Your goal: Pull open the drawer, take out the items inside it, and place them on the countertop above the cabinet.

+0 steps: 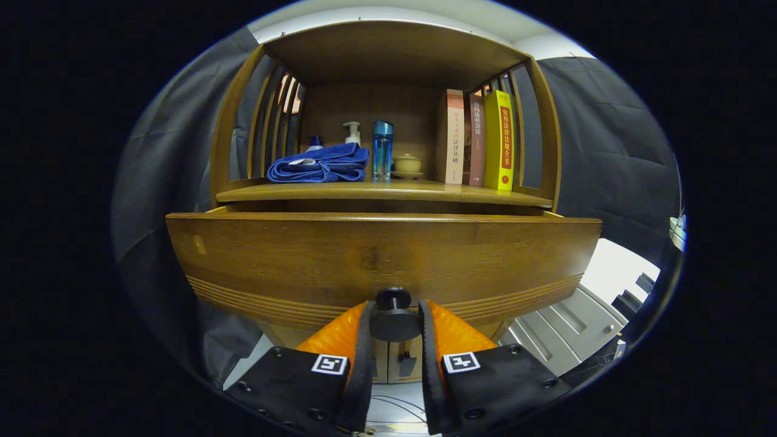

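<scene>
Two black mounting plates dotted with screws are seen on the gripper [394, 318], each marked with a square black-and-white tag; ribbed fingers [362, 340] extend forward.

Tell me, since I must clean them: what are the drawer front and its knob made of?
Drawer front: apparently varnished wood, showing grain and carved grooves. Knob, gripped by the tool: smooth, dark, matte, perhaps metal or plastic; hard to tell.

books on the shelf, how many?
3, upright side by side at the shelf's right end: pale book, dark red book, yellow book. None seem hidden. Fingers grip the drawer knob.
</scene>
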Tool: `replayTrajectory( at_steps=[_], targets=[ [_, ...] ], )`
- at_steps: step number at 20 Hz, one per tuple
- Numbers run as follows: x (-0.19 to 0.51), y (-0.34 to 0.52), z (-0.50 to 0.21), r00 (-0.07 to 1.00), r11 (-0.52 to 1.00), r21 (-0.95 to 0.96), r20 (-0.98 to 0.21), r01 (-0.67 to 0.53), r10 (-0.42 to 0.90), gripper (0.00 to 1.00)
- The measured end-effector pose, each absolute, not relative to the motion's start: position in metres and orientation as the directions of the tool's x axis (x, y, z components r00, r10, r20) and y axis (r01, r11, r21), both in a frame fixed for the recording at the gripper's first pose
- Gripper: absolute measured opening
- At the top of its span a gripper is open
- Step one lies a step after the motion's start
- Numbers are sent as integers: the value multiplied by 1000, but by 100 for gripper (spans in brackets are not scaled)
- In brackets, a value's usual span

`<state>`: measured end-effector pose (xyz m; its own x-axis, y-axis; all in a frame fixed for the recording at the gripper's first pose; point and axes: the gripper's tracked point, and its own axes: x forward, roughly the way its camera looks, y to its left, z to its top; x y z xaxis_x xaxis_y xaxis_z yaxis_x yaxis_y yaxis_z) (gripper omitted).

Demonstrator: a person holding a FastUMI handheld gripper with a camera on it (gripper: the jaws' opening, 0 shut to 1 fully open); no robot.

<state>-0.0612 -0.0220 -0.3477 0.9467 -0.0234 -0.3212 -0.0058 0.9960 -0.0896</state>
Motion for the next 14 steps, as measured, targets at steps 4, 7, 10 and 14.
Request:
replayTrajectory(
  at_steps=[4, 7, 10, 14],
  targets=[
    [-81, -23, -350, 941, 997, -76, -336, 0, -25, 44],
    [-87, -24, -352, 932, 997, -74, -361, 1, -28, 44],
    [-95, -24, -351, 926, 998, -68, -377, 4, -29, 44],
    [-110, -28, -350, 921, 998, -69, -389, 6, -32, 44]
  ],
)
